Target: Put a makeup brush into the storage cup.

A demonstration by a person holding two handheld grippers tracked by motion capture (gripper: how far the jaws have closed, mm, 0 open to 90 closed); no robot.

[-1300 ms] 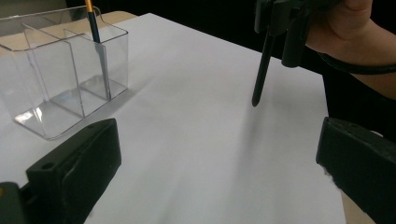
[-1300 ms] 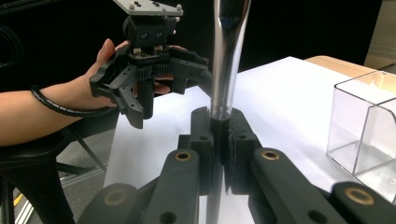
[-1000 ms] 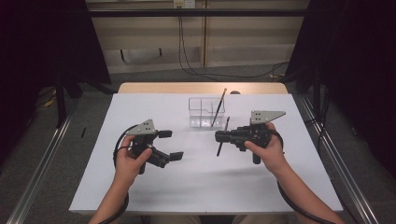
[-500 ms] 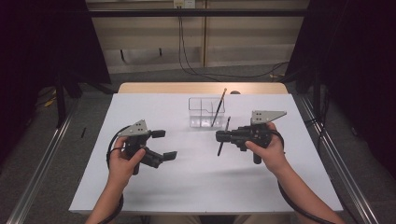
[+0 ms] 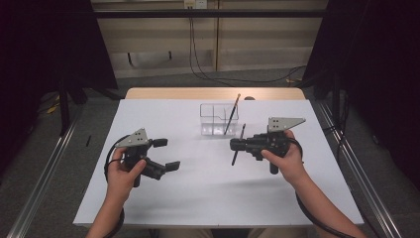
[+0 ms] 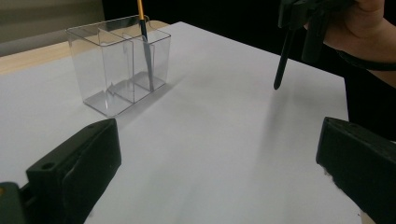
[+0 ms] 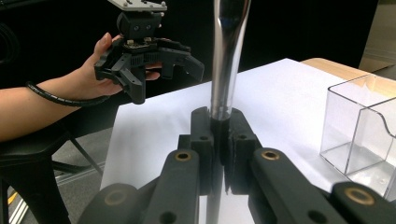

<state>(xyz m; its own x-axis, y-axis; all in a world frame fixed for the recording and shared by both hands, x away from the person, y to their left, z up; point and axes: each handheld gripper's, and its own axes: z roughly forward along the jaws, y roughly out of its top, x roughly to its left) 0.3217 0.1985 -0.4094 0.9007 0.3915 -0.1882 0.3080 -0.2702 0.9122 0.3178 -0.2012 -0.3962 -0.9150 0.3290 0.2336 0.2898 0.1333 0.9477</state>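
A clear divided container point(image 5: 214, 121) stands at the table's far middle, with a yellow-handled brush point(image 5: 231, 113) leaning in it. My right gripper point(image 5: 236, 145) is shut on a black pen point(image 5: 234, 157), which hangs tilted, tip down, just above the white table to the right of the container. The right gripper view has the jaws pinched on the pen's glossy barrel point(image 7: 227, 60). My left gripper point(image 5: 167, 154) hovers open and holds nothing at the left. In the left gripper view its wide jaws frame the container point(image 6: 116, 70), the brush point(image 6: 145, 46) and the pen point(image 6: 282, 63).
The white table top point(image 5: 208, 198) has a wooden strip point(image 5: 163, 93) along its far edge. Metal rails point(image 5: 44, 168) run along both sides, and cables lie on the floor behind. In the right gripper view the left gripper point(image 7: 154, 58) is seen past the table's edge.
My left gripper has drifted a little to the left, still open. The right gripper and its pen have stayed where they were.
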